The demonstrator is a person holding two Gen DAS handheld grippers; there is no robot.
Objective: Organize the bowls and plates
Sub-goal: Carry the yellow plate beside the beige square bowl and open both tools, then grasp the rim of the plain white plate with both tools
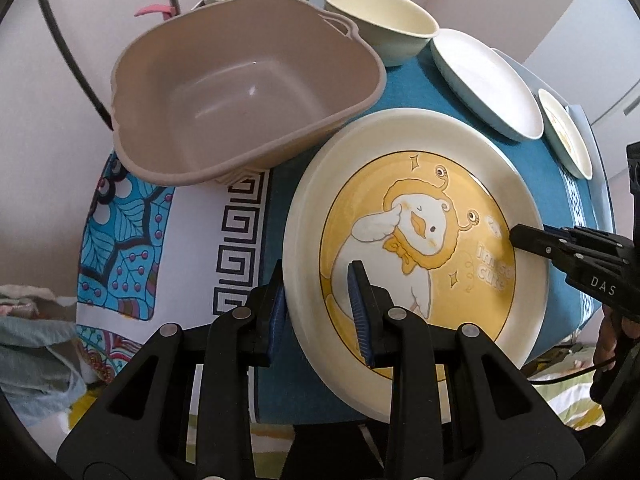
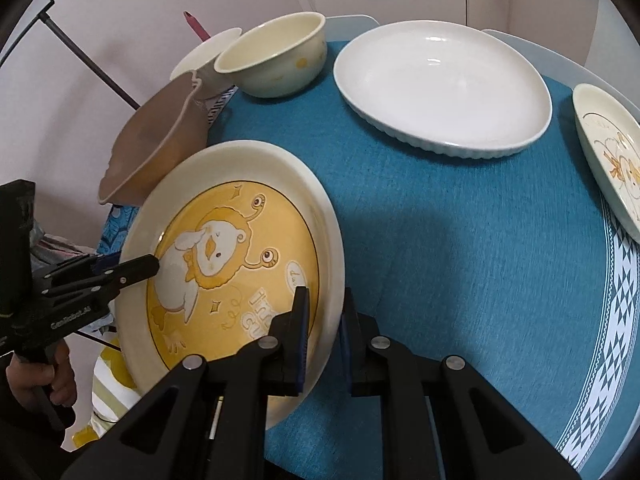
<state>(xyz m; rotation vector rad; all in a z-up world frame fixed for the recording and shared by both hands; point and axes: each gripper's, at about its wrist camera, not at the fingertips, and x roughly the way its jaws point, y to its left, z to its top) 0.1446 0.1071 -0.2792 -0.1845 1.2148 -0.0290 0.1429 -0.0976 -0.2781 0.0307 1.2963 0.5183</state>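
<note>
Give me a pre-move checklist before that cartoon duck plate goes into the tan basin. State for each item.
1. Left gripper clamped on the duck plate rim, one finger under and one on top: ok.
2. Right gripper clamped on the opposite rim: ok.
3. Tan basin empty inside: ok.
4. Plate clear of the basin edge: cannot tell; its far rim looks very close to the basin wall.
5. Plate lifted off the blue cloth: cannot tell from these angles.
6. Nearby cream bowl and white oval dish out of the path: ok, both sit apart from the plate.
</note>
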